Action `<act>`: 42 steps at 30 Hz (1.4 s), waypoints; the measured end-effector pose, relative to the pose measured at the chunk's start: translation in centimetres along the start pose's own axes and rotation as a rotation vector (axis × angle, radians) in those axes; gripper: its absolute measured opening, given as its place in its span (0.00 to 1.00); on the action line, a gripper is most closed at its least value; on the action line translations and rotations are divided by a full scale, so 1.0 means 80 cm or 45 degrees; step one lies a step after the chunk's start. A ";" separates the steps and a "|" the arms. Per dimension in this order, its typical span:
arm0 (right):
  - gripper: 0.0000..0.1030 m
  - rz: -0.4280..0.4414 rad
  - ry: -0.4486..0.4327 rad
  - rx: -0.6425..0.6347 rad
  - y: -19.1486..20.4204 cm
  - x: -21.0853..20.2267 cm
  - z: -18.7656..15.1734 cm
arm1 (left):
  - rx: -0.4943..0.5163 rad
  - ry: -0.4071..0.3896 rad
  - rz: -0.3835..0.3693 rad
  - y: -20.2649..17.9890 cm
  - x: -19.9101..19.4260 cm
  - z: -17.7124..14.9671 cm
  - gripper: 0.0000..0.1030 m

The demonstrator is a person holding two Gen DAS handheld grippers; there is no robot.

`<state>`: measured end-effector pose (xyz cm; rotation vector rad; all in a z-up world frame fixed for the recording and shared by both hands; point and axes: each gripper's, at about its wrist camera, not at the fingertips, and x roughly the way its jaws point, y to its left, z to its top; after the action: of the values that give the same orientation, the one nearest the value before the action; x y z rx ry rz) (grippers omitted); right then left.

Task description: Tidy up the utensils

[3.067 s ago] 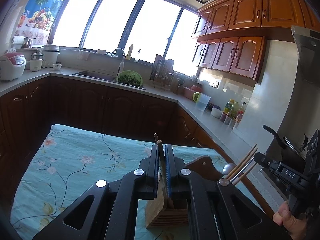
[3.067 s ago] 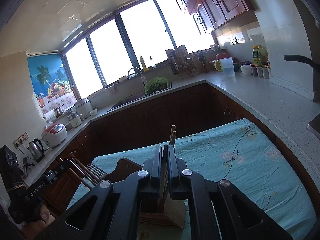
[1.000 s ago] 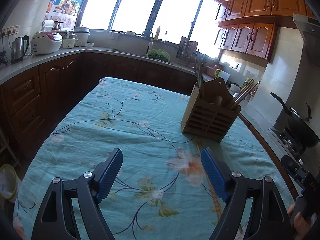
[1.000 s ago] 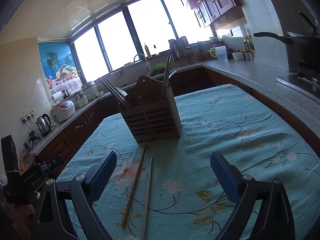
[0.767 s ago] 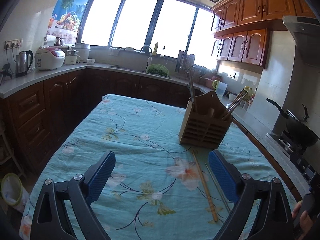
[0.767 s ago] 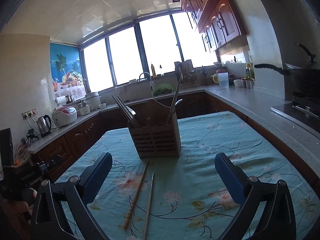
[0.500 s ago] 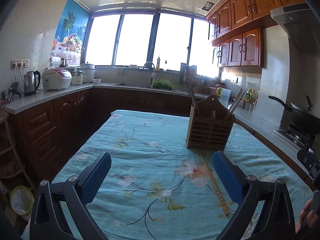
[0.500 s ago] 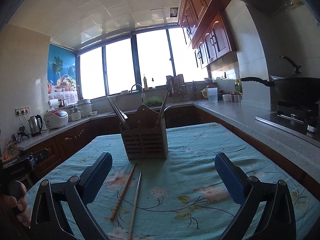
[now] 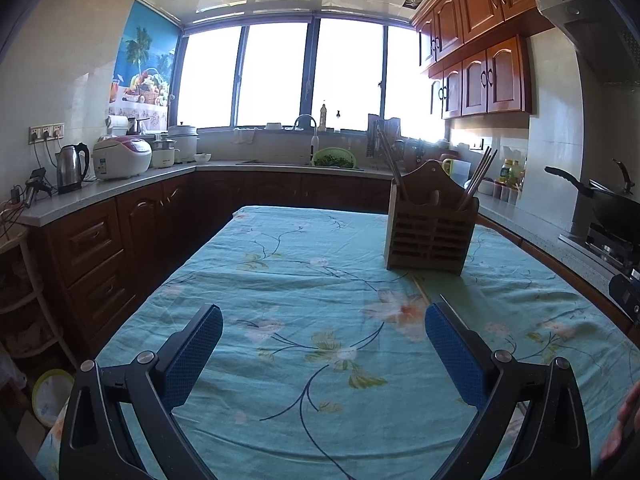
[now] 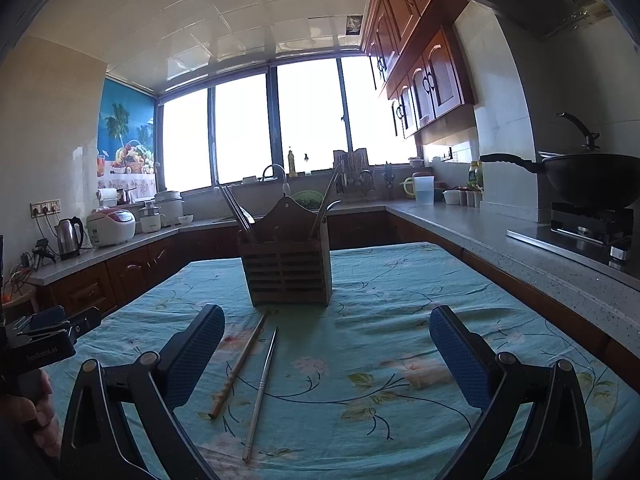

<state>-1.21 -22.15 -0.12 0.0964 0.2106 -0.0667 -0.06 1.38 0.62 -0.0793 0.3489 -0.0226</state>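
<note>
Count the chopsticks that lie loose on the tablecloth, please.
2. A wooden chopstick lies in front of the wooden holder, and a metal chopstick lies just right of it. None seems hidden.

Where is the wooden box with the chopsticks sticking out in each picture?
Left wrist view: the wooden utensil holder stands right of center on the tablecloth.
Right wrist view: the holder stands near the center, just left.
Shared landmark: the green colander by the sink behind it.

wooden holder (image 10: 289, 265) upright, holding utensils | two chopsticks (image 10: 250, 376) flat on cloth before it
</note>
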 end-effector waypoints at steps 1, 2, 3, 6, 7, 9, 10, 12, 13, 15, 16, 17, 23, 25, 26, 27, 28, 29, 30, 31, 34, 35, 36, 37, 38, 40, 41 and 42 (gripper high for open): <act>1.00 -0.002 0.001 0.000 0.000 -0.001 -0.002 | -0.001 -0.003 0.003 0.000 -0.001 0.000 0.99; 1.00 -0.007 0.000 0.000 -0.001 -0.001 -0.003 | -0.002 -0.008 0.005 0.001 -0.002 -0.001 0.99; 1.00 -0.012 -0.001 0.000 -0.001 -0.002 -0.004 | -0.003 -0.010 0.008 0.002 -0.002 -0.002 0.99; 1.00 -0.014 0.006 0.009 -0.006 -0.002 -0.004 | 0.006 -0.004 0.014 0.000 0.000 -0.005 0.99; 1.00 -0.014 0.008 0.012 -0.007 -0.002 -0.005 | 0.010 0.000 0.016 0.000 0.001 -0.006 0.99; 1.00 -0.015 0.009 0.021 -0.010 -0.003 -0.006 | 0.017 -0.003 0.016 -0.001 0.001 -0.006 0.99; 1.00 -0.014 0.009 0.026 -0.011 -0.003 -0.006 | 0.022 -0.008 0.017 -0.002 0.000 -0.006 0.99; 1.00 -0.020 0.016 0.028 -0.013 -0.002 -0.007 | 0.032 -0.011 0.020 -0.003 0.000 -0.007 0.99; 1.00 -0.022 0.022 0.029 -0.013 -0.002 -0.007 | 0.037 -0.006 0.018 -0.004 -0.001 -0.008 0.99; 1.00 -0.018 0.027 0.035 -0.015 -0.002 -0.008 | 0.045 0.000 0.020 -0.005 -0.001 -0.009 0.99; 1.00 -0.017 0.033 0.038 -0.015 -0.002 -0.008 | 0.048 0.002 0.023 -0.006 -0.001 -0.009 0.99; 1.00 -0.017 0.039 0.040 -0.016 -0.001 -0.009 | 0.050 0.000 0.023 -0.006 -0.001 -0.009 0.99; 1.00 -0.015 0.050 0.041 -0.015 0.000 -0.011 | 0.062 0.019 0.026 -0.008 0.000 -0.008 0.99; 1.00 -0.013 0.049 0.038 -0.014 0.000 -0.012 | 0.062 0.016 0.027 -0.008 -0.001 -0.007 0.99; 1.00 -0.013 0.047 0.036 -0.013 0.000 -0.012 | 0.062 0.014 0.028 -0.009 -0.002 -0.007 0.99; 1.00 -0.012 0.045 0.034 -0.012 -0.001 -0.013 | 0.063 0.012 0.030 -0.009 -0.003 -0.007 0.99; 1.00 -0.011 0.043 0.031 -0.012 -0.001 -0.013 | 0.064 0.011 0.032 -0.009 -0.003 -0.007 0.99; 1.00 -0.011 0.041 0.029 -0.011 -0.001 -0.013 | 0.065 0.010 0.035 -0.009 -0.003 -0.008 0.99; 1.00 -0.011 0.040 0.026 -0.010 -0.002 -0.013 | 0.067 0.007 0.037 -0.009 -0.004 -0.009 0.99; 1.00 -0.008 0.038 0.024 -0.010 -0.002 -0.014 | 0.068 0.004 0.038 -0.009 -0.004 -0.010 0.99; 1.00 -0.006 0.036 0.021 -0.008 -0.004 -0.014 | 0.080 -0.005 0.040 -0.011 -0.005 -0.011 0.99; 1.00 -0.005 0.036 0.021 -0.008 -0.004 -0.014 | 0.085 -0.007 0.041 -0.011 -0.006 -0.012 0.99; 1.00 -0.005 0.036 0.020 -0.008 -0.004 -0.014 | 0.089 -0.008 0.041 -0.012 -0.006 -0.012 0.99; 1.00 -0.004 0.037 0.020 -0.008 -0.004 -0.013 | 0.092 -0.009 0.043 -0.012 -0.006 -0.013 0.99; 1.00 -0.005 0.036 0.020 -0.008 -0.004 -0.013 | 0.095 -0.010 0.045 -0.013 -0.007 -0.013 0.99; 1.00 -0.004 0.035 0.020 -0.008 -0.004 -0.013 | 0.097 -0.013 0.049 -0.013 -0.007 -0.014 0.99; 1.00 -0.003 0.034 0.020 -0.009 -0.004 -0.013 | 0.098 -0.013 0.050 -0.012 -0.007 -0.014 0.99; 1.00 -0.003 0.033 0.020 -0.008 -0.004 -0.013 | 0.097 -0.013 0.050 -0.012 -0.008 -0.014 0.99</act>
<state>-1.83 -22.69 -1.15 0.1124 0.2363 -0.0694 -1.01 0.36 -0.13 0.0029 0.3391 0.0029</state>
